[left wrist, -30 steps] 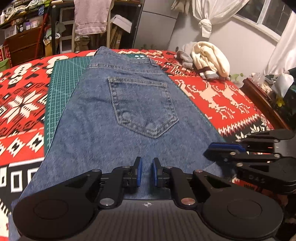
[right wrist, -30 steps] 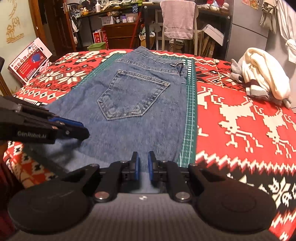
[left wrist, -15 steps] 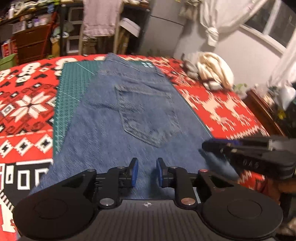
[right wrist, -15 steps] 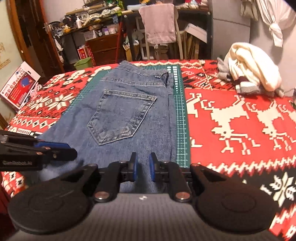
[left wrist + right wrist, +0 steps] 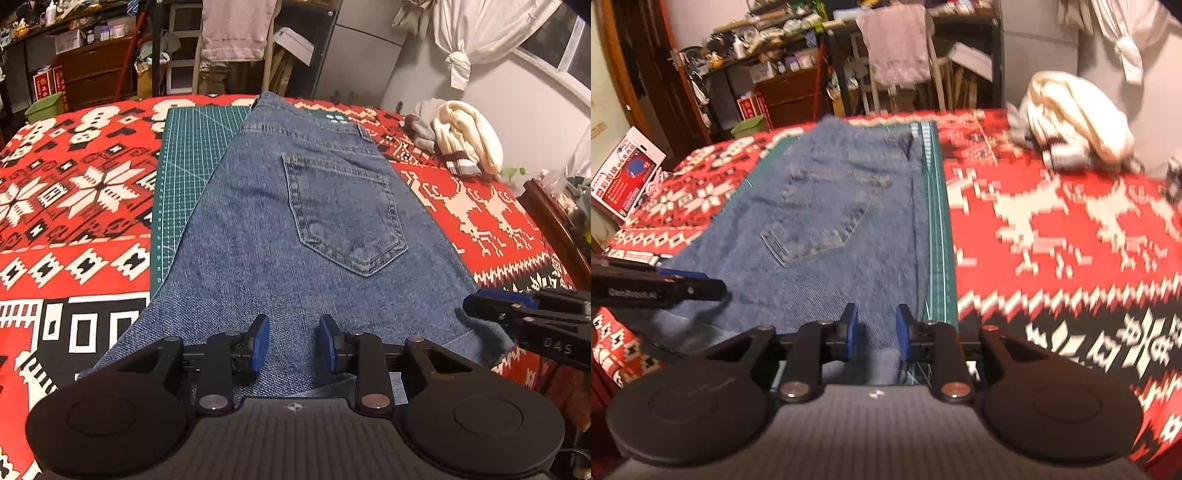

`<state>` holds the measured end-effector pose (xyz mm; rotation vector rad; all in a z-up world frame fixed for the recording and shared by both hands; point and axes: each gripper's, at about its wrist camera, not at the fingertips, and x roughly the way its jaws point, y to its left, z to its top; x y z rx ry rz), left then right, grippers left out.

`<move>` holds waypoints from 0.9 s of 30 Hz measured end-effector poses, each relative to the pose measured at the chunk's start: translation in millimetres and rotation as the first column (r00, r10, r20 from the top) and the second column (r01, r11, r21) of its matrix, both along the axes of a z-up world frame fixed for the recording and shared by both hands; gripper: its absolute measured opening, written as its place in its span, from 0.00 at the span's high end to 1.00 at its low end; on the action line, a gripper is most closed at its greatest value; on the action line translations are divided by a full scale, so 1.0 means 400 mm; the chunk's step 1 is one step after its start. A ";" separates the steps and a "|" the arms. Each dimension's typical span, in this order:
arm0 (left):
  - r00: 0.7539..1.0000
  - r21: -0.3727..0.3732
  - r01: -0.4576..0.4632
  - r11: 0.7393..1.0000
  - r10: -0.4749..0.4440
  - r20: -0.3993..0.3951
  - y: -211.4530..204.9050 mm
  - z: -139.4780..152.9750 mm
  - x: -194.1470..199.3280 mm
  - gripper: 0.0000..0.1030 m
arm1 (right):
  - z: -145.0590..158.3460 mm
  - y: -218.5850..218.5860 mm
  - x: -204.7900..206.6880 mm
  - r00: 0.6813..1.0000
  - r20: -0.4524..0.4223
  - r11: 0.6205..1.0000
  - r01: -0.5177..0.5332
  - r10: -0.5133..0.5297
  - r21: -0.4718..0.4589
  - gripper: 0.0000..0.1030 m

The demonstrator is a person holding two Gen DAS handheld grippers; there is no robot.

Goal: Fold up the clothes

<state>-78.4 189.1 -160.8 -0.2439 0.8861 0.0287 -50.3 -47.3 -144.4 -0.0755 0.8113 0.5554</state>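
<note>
Left wrist view shows the jeans (image 5: 295, 229) lying flat on the green cutting mat (image 5: 188, 177), which rests on the red patterned blanket (image 5: 74, 192). The back pocket (image 5: 343, 214) faces up, and the waistband is at the far end. The left gripper (image 5: 293, 343) hangs low over the near edge of the denim, its blue pads apart with nothing between them. The right gripper (image 5: 875, 334) is also spread and empty, near the right border of the jeans, just beside the mat's ruled strip (this view is blurred, so fine detail is lost). I judge the step to be a lengthwise fold already laid down, with the cross fold not yet begun. The next move probably calls for both grippers to pinch the near end at matching corners and carry it evenly toward the waistband. A cream garment (image 5: 469, 136) waits well apart.
</note>
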 end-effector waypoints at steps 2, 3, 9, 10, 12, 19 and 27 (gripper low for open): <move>1.000 0.009 0.006 1.000 -0.006 0.006 -0.005 0.006 0.003 0.65 | 0.022 0.016 -0.003 1.000 0.024 1.000 -0.020 0.020 0.010 0.63; 1.000 0.014 0.008 1.000 -0.008 0.009 -0.008 0.008 0.005 0.61 | 0.032 0.025 -0.002 0.999 0.029 0.999 -0.030 0.029 0.016 0.58; 1.000 0.063 0.001 0.998 -0.002 0.010 -0.017 0.014 0.018 0.45 | 0.021 0.105 0.005 0.995 0.024 0.995 -0.098 0.098 -0.013 0.38; 1.000 0.076 -0.011 0.997 0.010 0.010 -0.018 0.015 0.018 0.39 | 0.013 0.117 0.004 0.994 0.024 0.994 -0.106 0.107 -0.029 0.33; 0.999 0.108 -0.026 0.994 0.023 0.027 -0.022 0.021 0.012 0.29 | -0.001 0.122 0.002 0.994 0.027 0.994 -0.103 0.104 -0.036 0.21; 0.999 0.147 -0.039 0.988 0.041 -0.007 -0.021 -0.012 0.020 0.21 | -0.038 0.122 -0.005 0.992 0.023 0.992 -0.126 0.127 -0.025 0.01; 0.999 0.210 -0.019 0.977 0.025 -0.029 -0.040 -0.037 0.035 0.09 | -0.064 0.143 -0.014 0.989 0.026 0.986 -0.140 0.143 -0.095 0.00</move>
